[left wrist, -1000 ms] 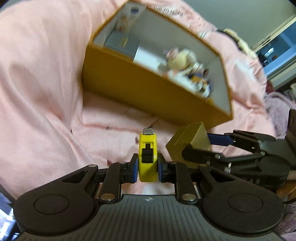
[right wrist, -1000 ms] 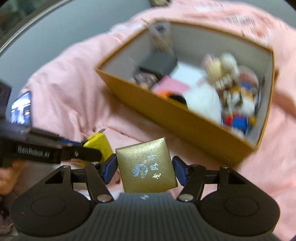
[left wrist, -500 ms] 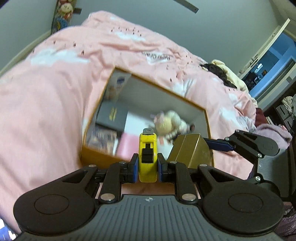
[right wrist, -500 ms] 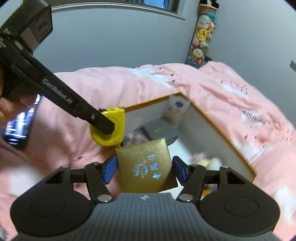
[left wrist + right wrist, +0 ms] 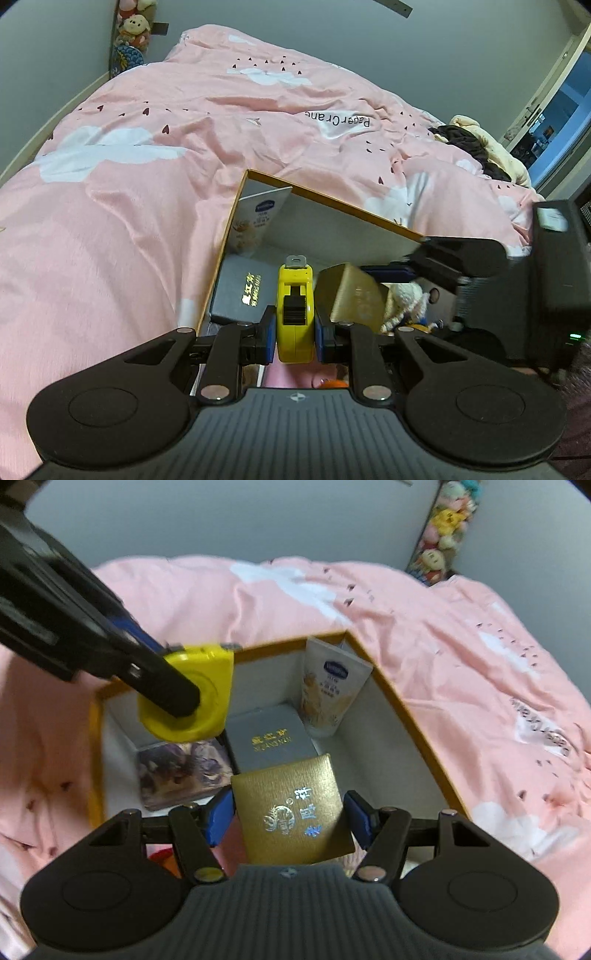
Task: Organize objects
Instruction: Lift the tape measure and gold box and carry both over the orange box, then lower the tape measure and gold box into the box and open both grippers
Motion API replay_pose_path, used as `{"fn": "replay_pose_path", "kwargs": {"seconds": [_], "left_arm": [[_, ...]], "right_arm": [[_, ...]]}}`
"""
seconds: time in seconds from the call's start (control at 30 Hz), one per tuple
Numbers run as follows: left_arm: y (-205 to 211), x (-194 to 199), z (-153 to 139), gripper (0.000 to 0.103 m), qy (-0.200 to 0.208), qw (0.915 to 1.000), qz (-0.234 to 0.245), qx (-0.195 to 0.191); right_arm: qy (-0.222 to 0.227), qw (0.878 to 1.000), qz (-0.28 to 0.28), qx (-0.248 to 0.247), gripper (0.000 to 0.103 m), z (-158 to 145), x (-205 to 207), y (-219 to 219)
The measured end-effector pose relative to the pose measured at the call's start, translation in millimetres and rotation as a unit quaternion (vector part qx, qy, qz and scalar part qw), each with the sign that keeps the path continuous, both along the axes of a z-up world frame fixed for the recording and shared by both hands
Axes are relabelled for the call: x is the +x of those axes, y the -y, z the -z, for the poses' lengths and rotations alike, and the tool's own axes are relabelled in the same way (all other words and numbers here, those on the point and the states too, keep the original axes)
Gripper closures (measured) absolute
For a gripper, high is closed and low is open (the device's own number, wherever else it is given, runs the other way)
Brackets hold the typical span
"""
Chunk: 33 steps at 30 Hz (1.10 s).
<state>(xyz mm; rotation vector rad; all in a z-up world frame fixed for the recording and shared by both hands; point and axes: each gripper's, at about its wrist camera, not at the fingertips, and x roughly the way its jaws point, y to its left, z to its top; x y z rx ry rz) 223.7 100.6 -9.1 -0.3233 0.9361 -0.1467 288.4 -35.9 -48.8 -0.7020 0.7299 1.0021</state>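
At the bottom centre of the left wrist view, the left gripper (image 5: 295, 328) clenches a yellow tape measure (image 5: 294, 314), while the right gripper (image 5: 290, 814) grips a gold box (image 5: 291, 812) low in its own frame. Both hang over the open orange box (image 5: 417, 716), mid-frame. It rests on the pink bed (image 5: 129, 184) and holds a grey case (image 5: 271, 738) and a white pouch (image 5: 328, 686).

Storage box (image 5: 413, 716) is open on top, so access from above works. Left half's crowded though: grey case (image 5: 271, 738), art-print box (image 5: 181, 771), upright pouch (image 5: 330, 686). Bare floor sits right of the case.
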Motion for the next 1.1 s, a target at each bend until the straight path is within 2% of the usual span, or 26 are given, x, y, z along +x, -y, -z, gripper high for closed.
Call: {"fn": "replay_pose_path", "kwargs": {"seconds": [0.1,0.2,0.5,0.73,0.97,1.1], "left_arm": [[-2.0,7.3,3.4,0.081,-0.004,1.0,-0.001,0.001],[-4.3,12.7,7.0,0.081,-0.009,0.9999,-0.001,-0.005],[-8.0,28.6,18.1,0.081,-0.021,0.9997,-0.002,-0.008],[-0.4,42.3,21.0,0.081,-0.019,0.9996,0.01,-0.015],[19.7,74.4,27.1,0.081,-0.004,0.9994,0.028,-0.019],[42.8,91.3,32.5,0.081,0.006,0.9977,0.064,0.022]], "right_arm": [[0.004,1.0,-0.01,-0.027,0.037,16.3,14.8,-12.5],[-0.026,0.999,-0.008,-0.033,0.037,26.5,28.2,-16.5],[-0.049,0.997,-0.029,-0.051,0.037,46.5,33.3,-21.5],[-0.045,0.999,-0.01,0.002,0.036,19.9,28.7,-1.5],[-0.004,0.999,0.04,0.001,0.038,-1.3,15.0,30.3],[-0.004,0.997,0.071,0.009,0.038,-2.4,8.6,48.2]]}}
